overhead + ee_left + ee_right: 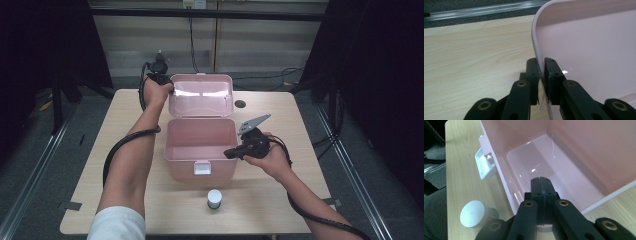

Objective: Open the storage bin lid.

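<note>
A pink plastic box [200, 172] stands open in the middle of the table, its inside bare [554, 167]. Its lid [201, 95] is tipped back behind it. My left gripper [169, 88] is at the lid's far left corner, and in the left gripper view [542, 62] its jaws are shut on the lid's thin edge [536, 45]. My right gripper [228, 153] hangs over the box's right wall, pointing into the box. Its jaws [541, 180] are pressed together with nothing between them.
A small bottle with a white cap [214, 198] [472, 213] stands on the table in front of the box. The box's white latch [202, 168] [484, 165] hangs on its front wall. A dark round hole [240, 104] marks the light wooden table [300, 165] at the back right.
</note>
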A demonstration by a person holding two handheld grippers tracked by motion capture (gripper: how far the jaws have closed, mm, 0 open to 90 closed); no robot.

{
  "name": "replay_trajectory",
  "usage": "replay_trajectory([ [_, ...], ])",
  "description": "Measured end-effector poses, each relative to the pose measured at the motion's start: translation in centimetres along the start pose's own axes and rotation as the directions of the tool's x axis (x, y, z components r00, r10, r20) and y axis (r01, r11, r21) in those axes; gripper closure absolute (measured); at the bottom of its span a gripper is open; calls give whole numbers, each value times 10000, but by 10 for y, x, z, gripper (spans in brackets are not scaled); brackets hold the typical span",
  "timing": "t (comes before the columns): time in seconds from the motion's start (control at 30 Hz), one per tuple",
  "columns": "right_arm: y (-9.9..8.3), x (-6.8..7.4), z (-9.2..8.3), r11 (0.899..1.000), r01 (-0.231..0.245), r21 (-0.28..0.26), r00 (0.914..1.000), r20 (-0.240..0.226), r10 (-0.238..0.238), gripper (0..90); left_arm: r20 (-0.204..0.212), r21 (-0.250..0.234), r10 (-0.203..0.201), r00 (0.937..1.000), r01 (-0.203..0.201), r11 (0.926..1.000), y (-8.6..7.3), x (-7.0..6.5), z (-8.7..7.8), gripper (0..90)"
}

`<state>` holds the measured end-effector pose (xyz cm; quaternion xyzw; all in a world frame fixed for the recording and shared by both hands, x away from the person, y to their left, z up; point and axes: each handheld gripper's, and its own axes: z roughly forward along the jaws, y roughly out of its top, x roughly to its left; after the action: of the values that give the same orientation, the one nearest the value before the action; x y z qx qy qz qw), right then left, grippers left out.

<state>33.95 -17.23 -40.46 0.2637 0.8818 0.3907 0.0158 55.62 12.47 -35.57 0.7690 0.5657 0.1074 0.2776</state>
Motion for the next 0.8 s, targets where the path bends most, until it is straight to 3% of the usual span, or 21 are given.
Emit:
replay_trajectory([
  [0.8,-2,2,-1,10000,-24,-55,10000,12,24,900,-26,198,-61,10000,61,9998,-12,6,17,814],
])
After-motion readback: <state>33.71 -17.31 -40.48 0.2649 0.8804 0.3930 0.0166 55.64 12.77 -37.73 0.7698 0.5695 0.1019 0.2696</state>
